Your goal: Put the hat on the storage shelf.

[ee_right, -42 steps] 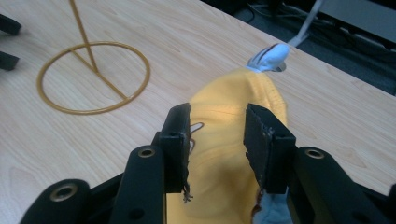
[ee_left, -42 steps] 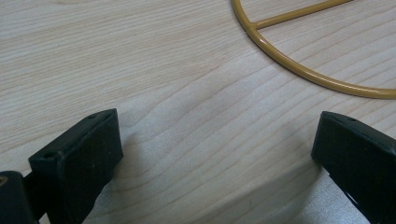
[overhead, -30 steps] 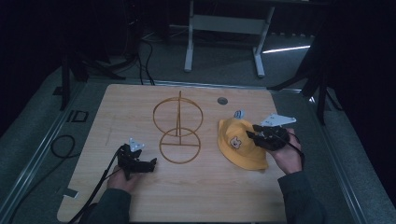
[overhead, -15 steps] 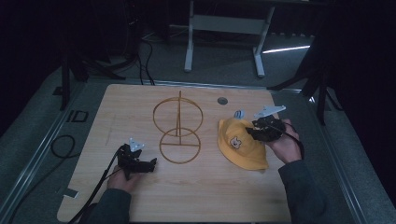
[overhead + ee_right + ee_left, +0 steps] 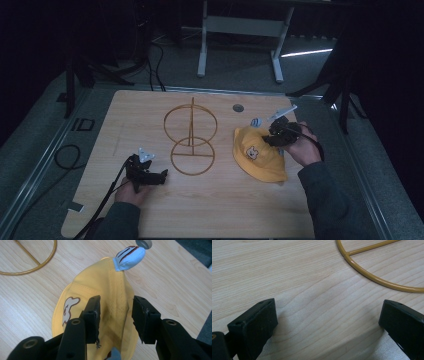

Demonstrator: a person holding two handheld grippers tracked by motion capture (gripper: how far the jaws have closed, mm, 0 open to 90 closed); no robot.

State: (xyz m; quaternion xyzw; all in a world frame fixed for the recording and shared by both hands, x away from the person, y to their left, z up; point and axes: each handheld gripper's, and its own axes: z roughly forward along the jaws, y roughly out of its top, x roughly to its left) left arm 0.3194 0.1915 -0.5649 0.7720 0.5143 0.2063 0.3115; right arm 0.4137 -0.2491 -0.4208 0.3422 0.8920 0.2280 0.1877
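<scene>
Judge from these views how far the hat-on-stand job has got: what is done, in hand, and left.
Done: nothing is hung; the wire stand is bare. In hand: the right tool straddles a raised fold of the yellow hat, jaws apart, hat on the table. The left tool sits open on bare wood. Left: probably gripping, lifting and placing the hat.

Wire stand (image 5: pixel 190 139) stands mid-bench (image 5: pixel 220 215), upright ring and post blocking a straight left-right pass; flat base ring on the near side. Yellow hat (image 5: pixel 258 152) takes the right side, right tongs (image 5: pixel 272 136) over it. Small round disc (image 5: pixel 238 107) at far edge. Near strip and far-left bench are open; left tongs (image 5: pixel 159 176) sit near-left.
</scene>
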